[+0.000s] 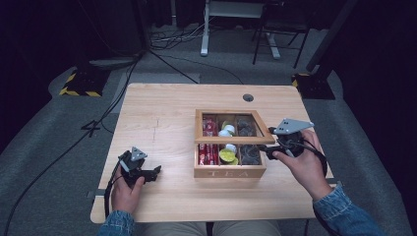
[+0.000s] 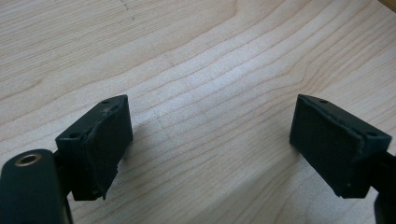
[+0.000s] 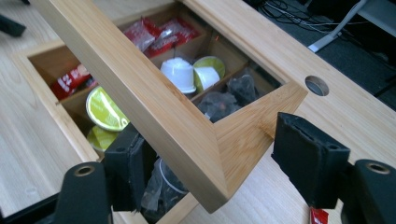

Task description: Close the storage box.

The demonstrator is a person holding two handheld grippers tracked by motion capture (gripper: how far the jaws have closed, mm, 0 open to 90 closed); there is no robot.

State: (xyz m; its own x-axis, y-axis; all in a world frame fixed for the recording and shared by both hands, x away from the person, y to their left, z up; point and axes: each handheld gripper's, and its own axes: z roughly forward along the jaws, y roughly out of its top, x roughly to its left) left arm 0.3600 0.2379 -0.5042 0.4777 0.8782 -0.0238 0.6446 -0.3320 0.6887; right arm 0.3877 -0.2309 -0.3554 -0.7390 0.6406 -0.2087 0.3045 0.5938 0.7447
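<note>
1. A light wooden table (image 1: 162, 123) is standing on a grey floor (image 1: 44, 142) in a dark room.
2. A small round hole (image 1: 248, 97) is sitting near the far edge of the table.
3. Black cables (image 1: 167, 59) are lying on the floor behind the table, near a white desk leg (image 1: 204, 29).
4. A wooden tea box (image 1: 229, 167) is sitting on the table, toward the right side.
5. Its lid (image 3: 187, 126) is hanging half open, tilted over the box.
6. Red packets (image 3: 159, 35), white and green cups (image 3: 187, 74) and dark bags (image 3: 219, 102) are lying inside the box.
7. The right gripper (image 3: 210, 163) is reaching around the lid's front corner, with its jaws standing wide on both sides and not squeezing.
8. The left gripper (image 2: 210, 144) is resting low over bare table, well apart from the box, with its jaws wide and nothing between them.
</note>
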